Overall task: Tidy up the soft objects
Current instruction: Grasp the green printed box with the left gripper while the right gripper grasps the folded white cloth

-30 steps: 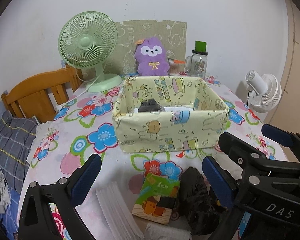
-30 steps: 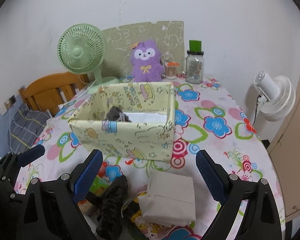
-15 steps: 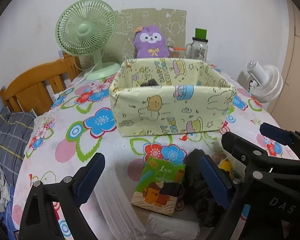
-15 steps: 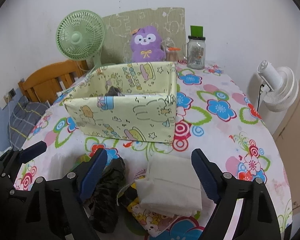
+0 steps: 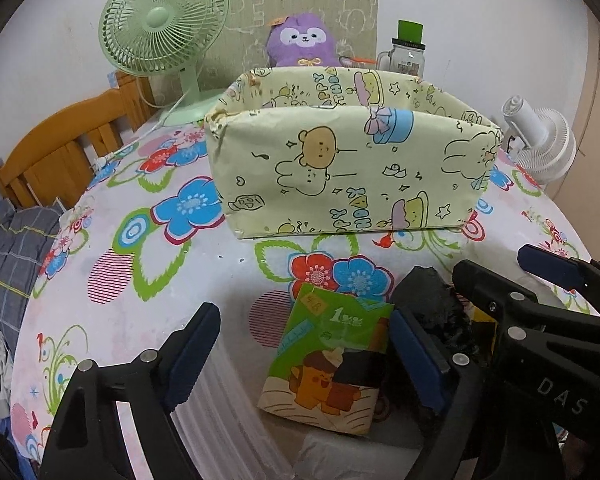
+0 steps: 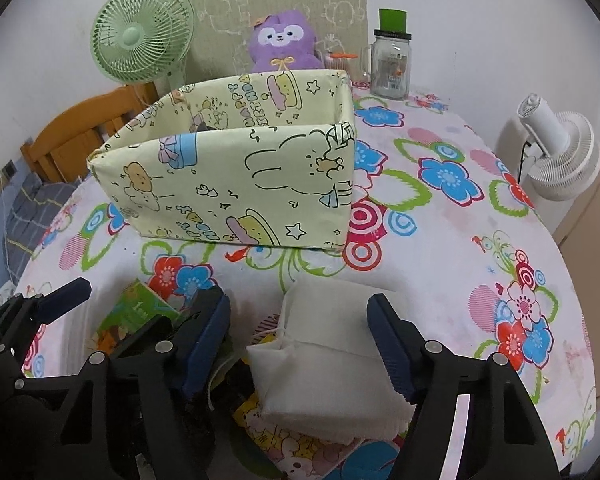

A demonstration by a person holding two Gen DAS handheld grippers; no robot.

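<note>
hovering low over the near edge of the table (image 5: 148, 264), i have both tongs spread wide and holding nothing. my left tongs (image 5: 300, 356) straddle the green tissue pack (image 5: 328, 356), which lies flat between the fingers without either pad touching it. my right tongs (image 6: 300, 340) bracket the white cloth pouch (image 6: 332, 364), also untouched as far as i can tell; its near end rests on a cartoon-print packet (image 6: 300, 444).

between the two, at about 3 o'clock from the tissue pack, sits a crumpled black cloth (image 5: 436, 300). a clear plastic sleeve (image 5: 228, 412) lies at 9 o'clock from the pack, under my left finger.

the yellow cartoon box (image 5: 348, 172) stands at 12 o'clock from the pile, well apart from it, open at the top. something dark shows inside in the right view, too hidden to name.

i judge this to be the pick step, with a pile waiting and the box as its home. next i need to lower until the pads sit beside the sides of each item, close gently since both will squash, then lift clear of the box wall before carrying toward 12 o'clock. the pouch may drag the packet beneath it.
</note>
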